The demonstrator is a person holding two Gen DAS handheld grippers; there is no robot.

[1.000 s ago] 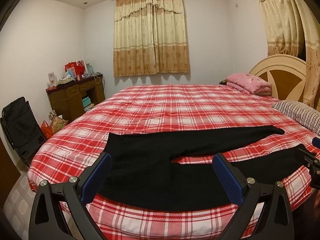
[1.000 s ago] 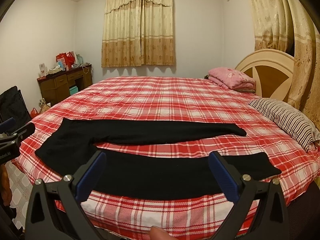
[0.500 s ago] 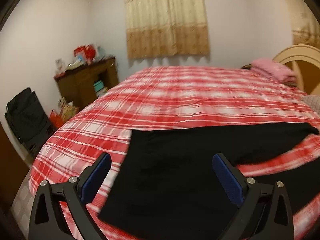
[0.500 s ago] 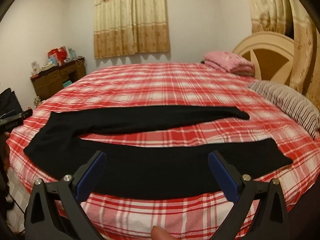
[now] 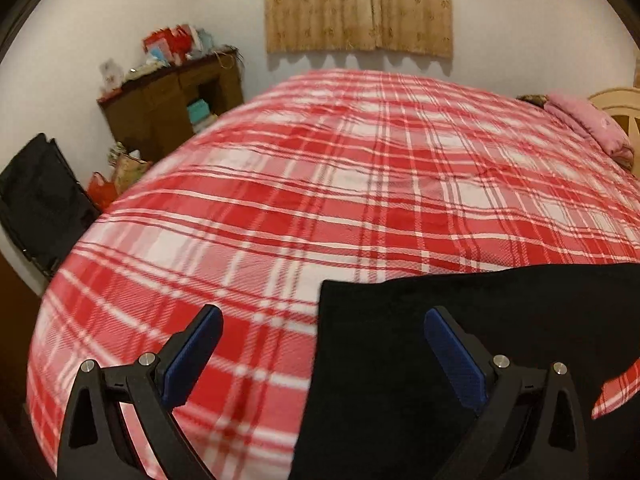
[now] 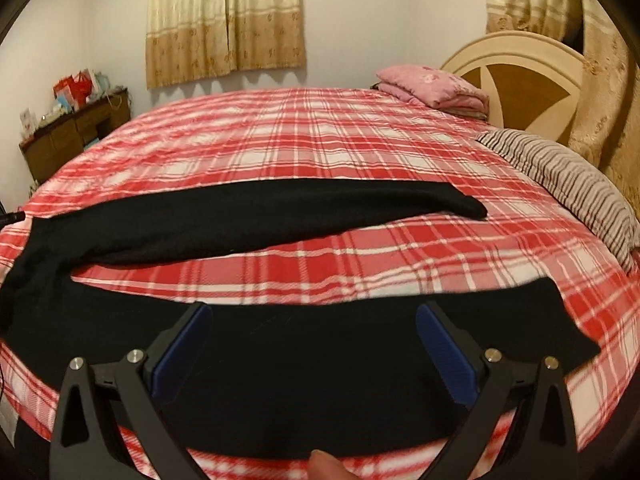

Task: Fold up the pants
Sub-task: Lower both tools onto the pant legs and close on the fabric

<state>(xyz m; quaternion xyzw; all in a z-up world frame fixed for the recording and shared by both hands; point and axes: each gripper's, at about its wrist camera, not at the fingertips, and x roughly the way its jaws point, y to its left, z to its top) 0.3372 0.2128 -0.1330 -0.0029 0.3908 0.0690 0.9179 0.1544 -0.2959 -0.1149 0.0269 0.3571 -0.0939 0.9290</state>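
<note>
Black pants (image 6: 256,216) lie flat on the red plaid bed (image 6: 320,136), legs spread apart toward the striped pillow (image 6: 568,184). Compared with half a second earlier, the left gripper (image 5: 320,340) has dropped closer to the waistband corner (image 5: 332,292), jaws released and straddling its edge. The right gripper (image 6: 312,332), likewise released and empty, has neared the nearer leg (image 6: 320,344).

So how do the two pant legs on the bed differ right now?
The far leg lies clear of the right gripper and tapers to a narrow end near the striped pillow. The near leg runs under that gripper's open jaws and ends in a broader cuff. Both are black, flat on the plaid bedspread, joined at the waist.
</note>
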